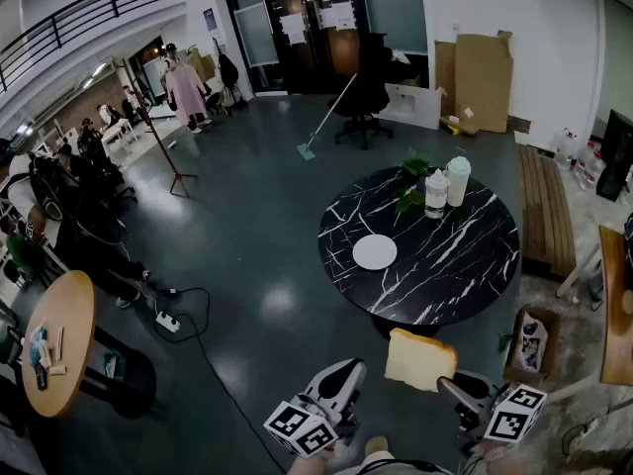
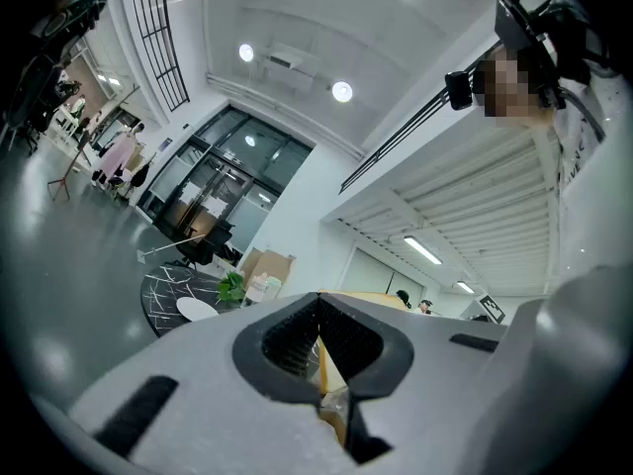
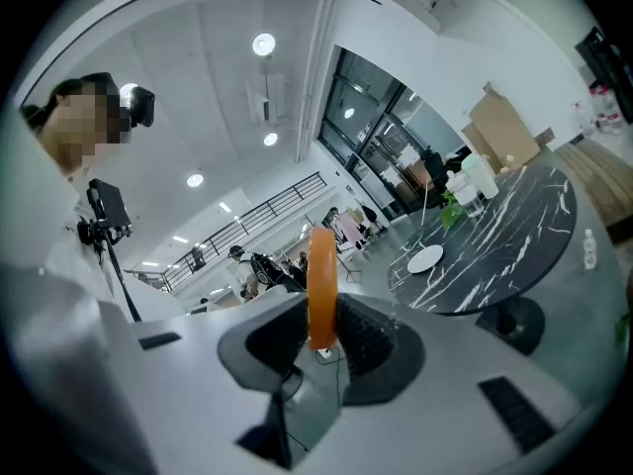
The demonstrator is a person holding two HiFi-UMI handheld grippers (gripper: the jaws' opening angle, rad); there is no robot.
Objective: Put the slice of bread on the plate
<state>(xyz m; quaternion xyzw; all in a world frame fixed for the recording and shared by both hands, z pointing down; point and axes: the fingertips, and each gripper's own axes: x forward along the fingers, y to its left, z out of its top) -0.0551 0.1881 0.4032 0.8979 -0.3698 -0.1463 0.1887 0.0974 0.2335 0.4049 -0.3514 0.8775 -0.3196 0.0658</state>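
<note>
The person stands back from a round black table [image 1: 450,260], with a gripper in each hand low in the head view. The right gripper [image 1: 452,390] has its jaws closed on the bread [image 1: 420,359] and holds the slice upright over the floor, short of the table's near edge. In the right gripper view the bread [image 3: 321,275] shows edge-on, its orange crust pinched between the pads. The left gripper [image 1: 348,370] is just beside it, with its jaws together on nothing.

The step in hand looks like the carry: the bread is gripped but well apart from the plate [image 1: 374,252]. The next move calls for reaching forward over the table, tipping the slice flat above the plate, then parting the jaws.

The white plate lies bare near the table's left side, with nothing on it. Two bottles [image 1: 447,187] stand at the far edge beside a plant [image 1: 409,182], and their contents cannot be made out.
</note>
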